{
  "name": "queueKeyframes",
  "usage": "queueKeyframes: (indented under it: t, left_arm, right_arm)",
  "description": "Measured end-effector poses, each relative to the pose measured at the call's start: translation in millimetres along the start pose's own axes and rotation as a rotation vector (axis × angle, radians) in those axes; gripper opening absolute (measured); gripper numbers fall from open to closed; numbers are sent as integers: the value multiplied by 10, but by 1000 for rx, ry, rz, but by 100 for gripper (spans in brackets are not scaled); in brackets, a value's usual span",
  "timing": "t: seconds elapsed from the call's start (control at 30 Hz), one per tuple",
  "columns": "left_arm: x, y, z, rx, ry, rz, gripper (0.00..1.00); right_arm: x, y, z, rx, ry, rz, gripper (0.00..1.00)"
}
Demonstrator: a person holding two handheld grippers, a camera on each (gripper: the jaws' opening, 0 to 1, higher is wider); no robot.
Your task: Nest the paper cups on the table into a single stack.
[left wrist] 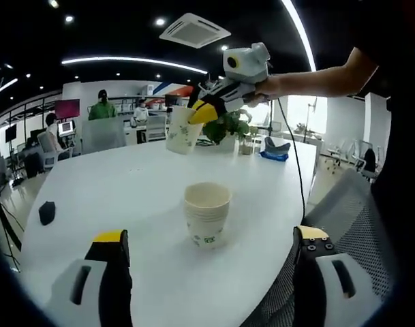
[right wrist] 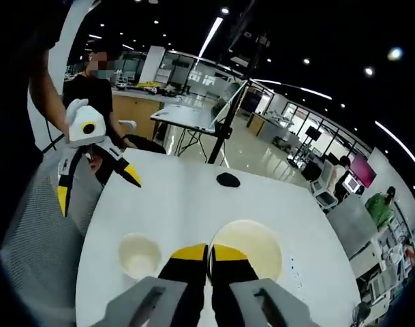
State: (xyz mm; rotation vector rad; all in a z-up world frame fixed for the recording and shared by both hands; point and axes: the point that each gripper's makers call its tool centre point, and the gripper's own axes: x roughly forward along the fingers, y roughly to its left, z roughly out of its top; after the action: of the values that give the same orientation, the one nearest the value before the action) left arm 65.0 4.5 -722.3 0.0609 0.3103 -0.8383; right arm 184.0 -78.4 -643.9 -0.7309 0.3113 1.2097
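Observation:
A stack of white paper cups (left wrist: 207,214) stands upright on the white table (left wrist: 112,184), seen from above as an open cup mouth (right wrist: 139,255). My left gripper (left wrist: 212,235) is open wide, its jaws low on either side of the stack without touching it; it appears held in a hand as the left gripper (right wrist: 98,187). My right gripper (right wrist: 208,253) is shut on the rim of a single paper cup (right wrist: 251,248). That cup (left wrist: 183,129) hangs in the air above the table, beyond the stack, under the right gripper (left wrist: 204,112).
A small black object (left wrist: 47,212) (right wrist: 227,179) lies near the table's edge. A potted plant (left wrist: 227,126) and a blue item (left wrist: 274,155) sit at the far side. A mesh chair (left wrist: 357,225) stands against the near right edge. People stand in the background.

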Motion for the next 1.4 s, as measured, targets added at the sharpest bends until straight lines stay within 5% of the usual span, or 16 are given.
queueKeyframes:
  t: [0.37, 1.4]
  left_arm:
    - [-5, 12, -3, 9, -5, -3, 99]
    - [-5, -26, 31, 21, -7, -13, 97]
  right_arm:
    - [-91, 317, 180, -1, -17, 51, 0]
    - [113, 831, 112, 29, 24, 173, 0]
